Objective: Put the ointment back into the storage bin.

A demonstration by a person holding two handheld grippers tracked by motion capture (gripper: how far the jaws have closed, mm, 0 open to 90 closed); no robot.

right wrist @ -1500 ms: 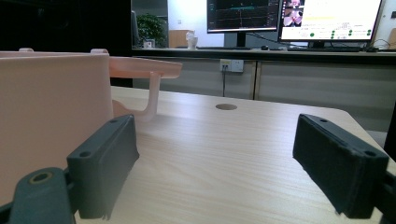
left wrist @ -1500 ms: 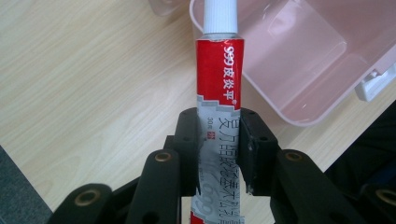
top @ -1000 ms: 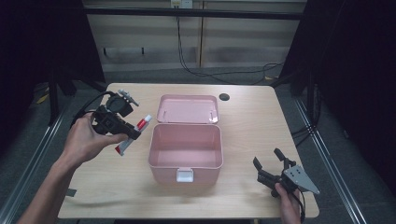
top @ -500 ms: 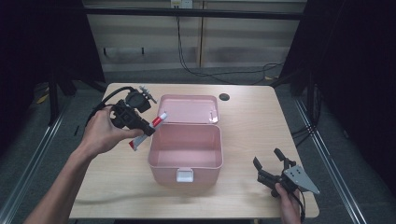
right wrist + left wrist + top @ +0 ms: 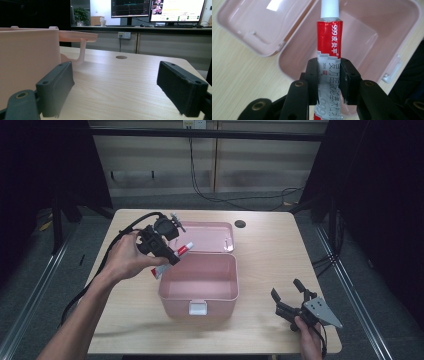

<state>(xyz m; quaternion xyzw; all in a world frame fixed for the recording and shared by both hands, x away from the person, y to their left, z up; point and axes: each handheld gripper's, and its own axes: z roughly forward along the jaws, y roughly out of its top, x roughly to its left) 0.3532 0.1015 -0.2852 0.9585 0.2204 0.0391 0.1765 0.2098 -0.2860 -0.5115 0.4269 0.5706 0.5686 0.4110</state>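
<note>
Ointment tube [image 5: 328, 62] sits clamped between the jaws of the left gripper [image 5: 165, 254], which the left hand [image 5: 125, 260] holds above the table's [image 5: 260, 245] left half, right at the left rim of the pink box [image 5: 198, 290]. In the left gripper view the pads press on the lower, grey part of the tube, and its red upper part and white cap [image 5: 329, 8] stick straight out past the fingertips. So the tube's long axis runs in line with the jaws, cap foremost, pointing over the box's open cavity. In the high view the tube slants up to the right, with the cap end over the hinge side, near the lid [image 5: 207, 237] that lies flat behind the box.

The box itself stands in the middle of the table, its white latch [image 5: 197, 307] facing the person, and looks to have nothing in it yet.

Further right, the right gripper [image 5: 286, 302] rests low near the table's front right corner, well apart from the box, jaws spread wide with nothing between them.

The left hand is plainly the nearer one. To my eye, the coming move turns on carrying the cap end a little further right and down, so the whole length clears the rim before release.
</note>
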